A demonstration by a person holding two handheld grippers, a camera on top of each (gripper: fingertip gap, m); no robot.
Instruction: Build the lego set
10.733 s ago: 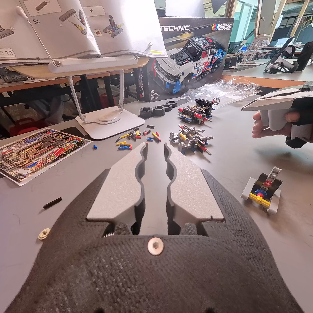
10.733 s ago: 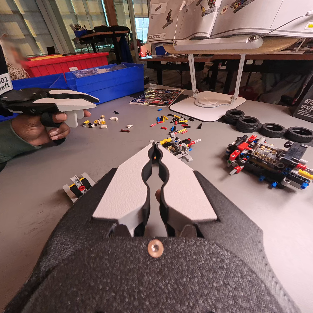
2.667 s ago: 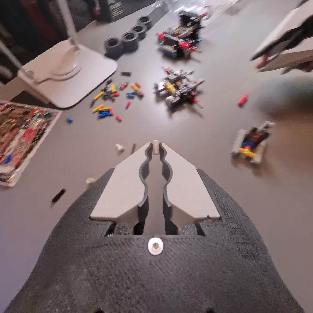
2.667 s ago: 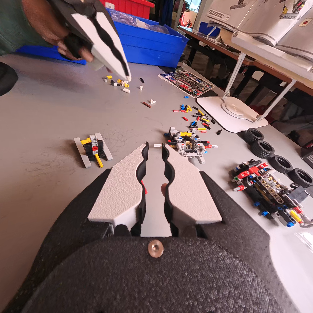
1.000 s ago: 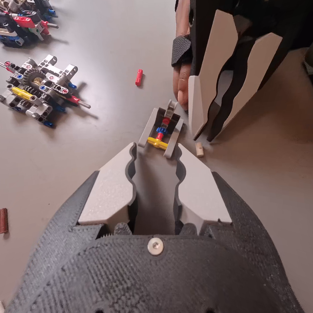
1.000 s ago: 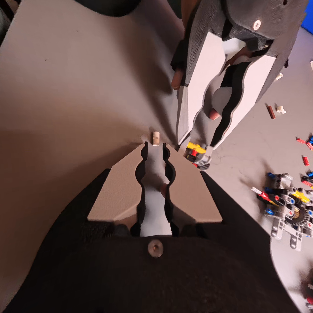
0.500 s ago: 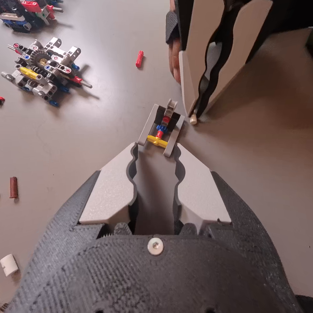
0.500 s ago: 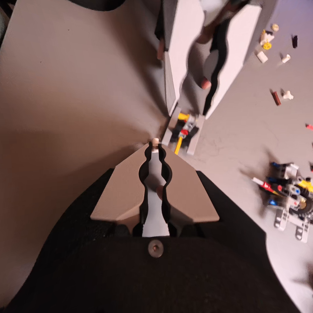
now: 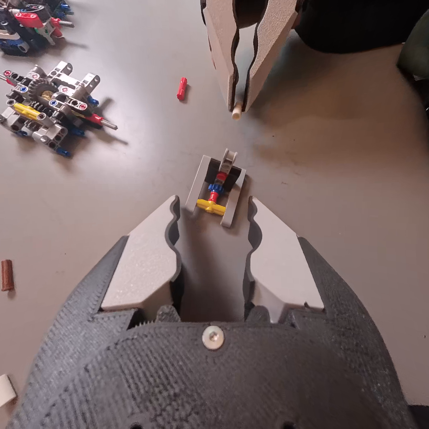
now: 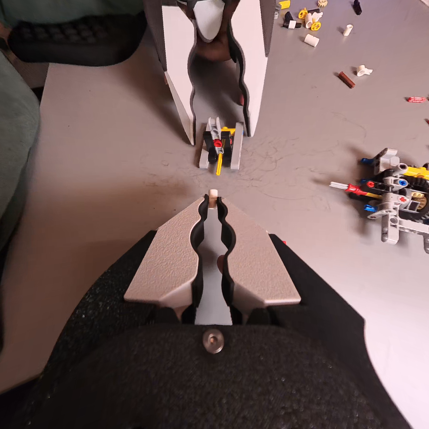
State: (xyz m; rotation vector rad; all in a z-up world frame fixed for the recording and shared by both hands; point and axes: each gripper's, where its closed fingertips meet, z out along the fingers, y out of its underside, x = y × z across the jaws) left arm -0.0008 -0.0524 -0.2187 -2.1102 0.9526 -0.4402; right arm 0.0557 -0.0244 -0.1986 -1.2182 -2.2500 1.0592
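Left wrist view looks down on a grey table (image 9: 325, 162), where the left gripper (image 9: 213, 204) hangs with its jaws spread wide and nothing pressed between them; its tips flank the near end of a small brick sub-assembly (image 9: 217, 190), a grey-sided frame with a black block, a yellow cross piece, a red bush and a blue gear, without touching it. Beyond that, the right gripper (image 9: 239, 104) points down with its fingertips clamped on a small tan peg (image 9: 236, 113), the peg's end sticking out past the tips and held clear of the sub-assembly. Right wrist view shows the same grip up close, the peg (image 10: 212, 196) pinched at the very tips. A red pin (image 9: 181, 88) lies near the right gripper, a larger geared assembly (image 9: 46, 106) sits off to the left, and a brown pin (image 9: 7, 275) lies at the left edge.
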